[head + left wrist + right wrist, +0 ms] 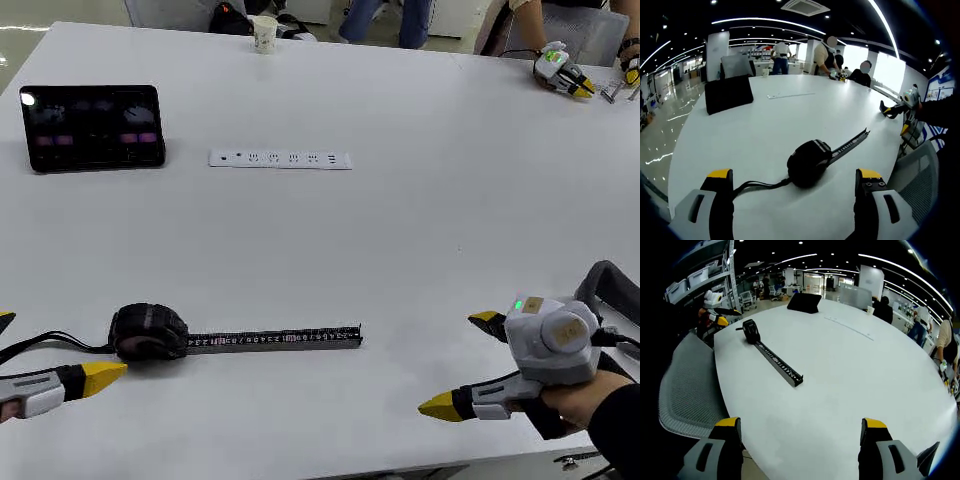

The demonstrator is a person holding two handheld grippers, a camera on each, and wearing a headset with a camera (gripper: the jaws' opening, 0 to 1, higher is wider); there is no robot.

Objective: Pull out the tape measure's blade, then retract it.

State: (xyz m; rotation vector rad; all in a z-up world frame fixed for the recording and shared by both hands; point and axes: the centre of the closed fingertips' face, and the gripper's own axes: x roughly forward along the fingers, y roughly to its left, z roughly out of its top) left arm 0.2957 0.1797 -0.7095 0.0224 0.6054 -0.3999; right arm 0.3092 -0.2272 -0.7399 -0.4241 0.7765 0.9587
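Status: the tape measure [148, 332] lies on the tabletop [400, 230], directly ahead of the left gripper [66, 344]. Its blade [275, 339] is out and flat, running away from that gripper toward the right gripper [459, 362]. The strap [760, 186] trails back from the case toward the left gripper. Both grippers have their jaws spread apart and hold nothing. The blade's end hook sits ahead of the right gripper, well apart from it.

Step in hand, as judged: retraction.

1. Advance the left gripper and close it across the case sides, clear of the strap.
2. Bring the right gripper up to the end hook and pinch the blade lightly behind it.
3. Release the lock. Its position on the case cannot be made out here; it is probably on top.
4. Feed the blade back under restraint so it does not whip or kink.
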